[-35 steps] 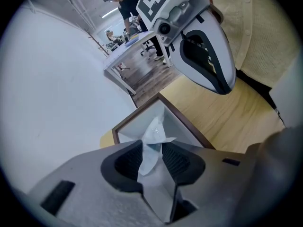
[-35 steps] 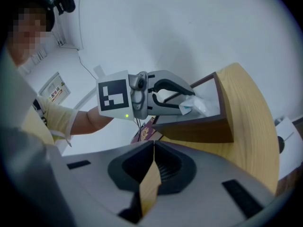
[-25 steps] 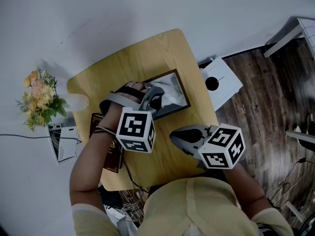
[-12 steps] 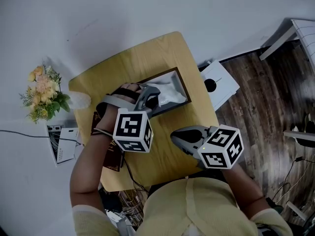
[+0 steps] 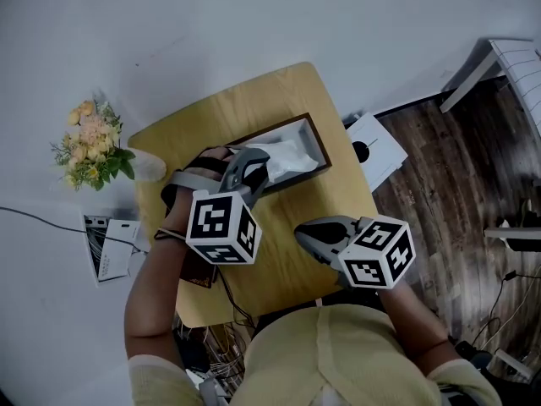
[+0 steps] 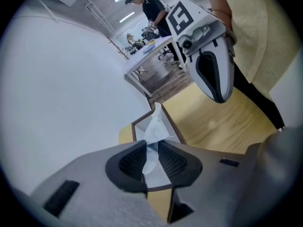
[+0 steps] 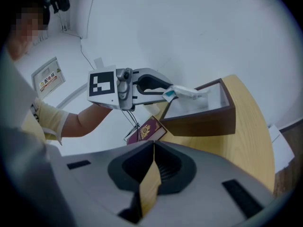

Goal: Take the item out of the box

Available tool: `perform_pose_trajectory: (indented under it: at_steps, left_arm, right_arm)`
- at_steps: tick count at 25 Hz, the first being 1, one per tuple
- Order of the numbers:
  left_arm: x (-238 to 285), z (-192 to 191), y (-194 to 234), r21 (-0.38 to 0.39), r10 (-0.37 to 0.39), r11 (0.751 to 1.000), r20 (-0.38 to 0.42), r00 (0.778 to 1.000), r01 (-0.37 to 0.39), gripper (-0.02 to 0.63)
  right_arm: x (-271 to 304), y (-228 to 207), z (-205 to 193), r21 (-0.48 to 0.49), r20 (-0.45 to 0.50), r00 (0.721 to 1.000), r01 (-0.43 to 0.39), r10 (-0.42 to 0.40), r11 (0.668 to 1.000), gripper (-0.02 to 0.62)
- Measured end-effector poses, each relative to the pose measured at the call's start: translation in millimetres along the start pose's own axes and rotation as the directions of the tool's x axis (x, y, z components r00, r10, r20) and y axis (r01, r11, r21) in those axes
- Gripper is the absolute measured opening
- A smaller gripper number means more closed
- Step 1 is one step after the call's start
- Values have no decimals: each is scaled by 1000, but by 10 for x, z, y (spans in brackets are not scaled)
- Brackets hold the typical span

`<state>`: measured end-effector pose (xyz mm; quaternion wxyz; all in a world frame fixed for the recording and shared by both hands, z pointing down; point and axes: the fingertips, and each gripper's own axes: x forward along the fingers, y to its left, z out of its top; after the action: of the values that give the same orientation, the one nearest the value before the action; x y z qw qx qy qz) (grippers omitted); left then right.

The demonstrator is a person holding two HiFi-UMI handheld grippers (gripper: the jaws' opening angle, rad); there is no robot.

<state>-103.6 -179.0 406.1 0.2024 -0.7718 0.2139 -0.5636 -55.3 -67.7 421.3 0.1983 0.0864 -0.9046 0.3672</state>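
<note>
A brown open-topped box stands at the far side of the round-cornered wooden table, with white tissue in it. My left gripper hovers over the box's near-left end; its jaws have just been closing and now pinch the tissue, which trails down into the box. In the right gripper view the left gripper holds the tissue up above the box. My right gripper is shut and empty over bare table wood, nearer me, its jaws aimed toward the box.
A dark red passport lies at the table's left edge. On the floor to the left are a bunch of flowers and a leaflet. A white carton lies off the table's right side. People stand far off.
My left gripper has lifted from inside the box with the tissue pinched, drawing it upward. The right gripper has shifted only slightly.
</note>
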Motion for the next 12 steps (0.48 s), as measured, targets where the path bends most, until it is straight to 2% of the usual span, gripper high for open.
perform_pose_trajectory:
  at_steps: [3, 7, 12]
  left_arm:
    - [-147, 18, -6, -105, 38, 994, 33, 999, -34, 91]
    - [-293, 30, -60, -225, 84, 972, 70, 994, -67, 89]
    - [-447, 51, -172, -386, 142, 918, 109, 984, -90, 89]
  right_arm:
    - [-9, 47, -15, -8, 15, 1000, 21, -21, 1000, 31]
    - [-29, 84, -37, -22, 35, 998, 61, -60, 998, 31]
    - [-44, 134, -60, -36, 67, 992, 109, -106, 993, 31]
